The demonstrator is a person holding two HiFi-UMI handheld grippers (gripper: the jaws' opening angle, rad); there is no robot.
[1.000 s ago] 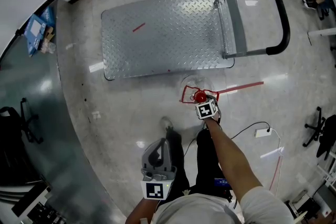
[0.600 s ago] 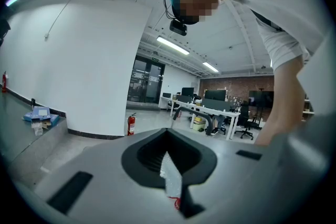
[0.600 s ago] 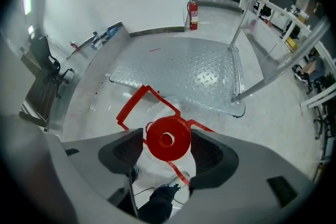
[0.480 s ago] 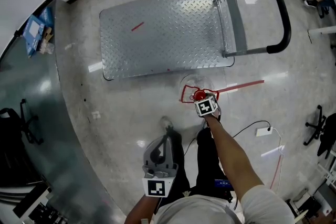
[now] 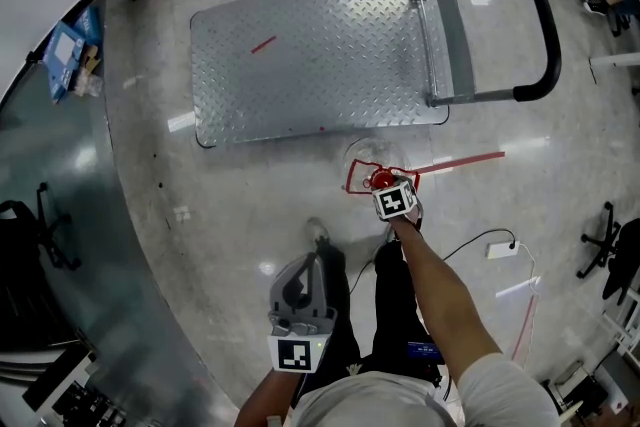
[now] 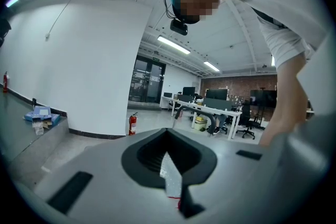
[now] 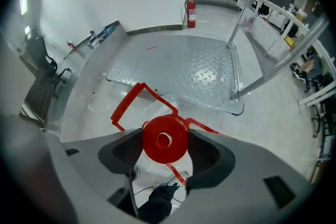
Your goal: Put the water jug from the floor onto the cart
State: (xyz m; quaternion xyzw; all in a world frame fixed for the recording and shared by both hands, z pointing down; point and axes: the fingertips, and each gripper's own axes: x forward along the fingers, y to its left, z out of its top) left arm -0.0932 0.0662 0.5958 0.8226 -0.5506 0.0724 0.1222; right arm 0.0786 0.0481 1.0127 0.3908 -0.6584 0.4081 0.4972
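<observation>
The water jug (image 5: 366,162) is clear plastic with a red cap (image 5: 380,181) and a red carry handle (image 7: 131,103). It stands on the floor just in front of the cart's near edge. My right gripper (image 5: 384,187) comes down on it from above, and its jaws are shut on either side of the red cap (image 7: 164,138). The cart's steel checker-plate deck (image 5: 310,60) is bare, with its black push handle (image 5: 535,10) at the right. My left gripper (image 5: 303,273) is held close to the person's body, pointing up and away from the jug, jaws shut on nothing.
A raised grey ledge (image 5: 60,175) curves along the left, with a blue box (image 5: 62,50) on it. A white power strip (image 5: 500,251) and its cable lie right of the person's legs. Red tape (image 5: 465,162) marks the floor. Office chairs (image 5: 612,250) stand at the right. A fire extinguisher (image 7: 191,10) stands by the far wall.
</observation>
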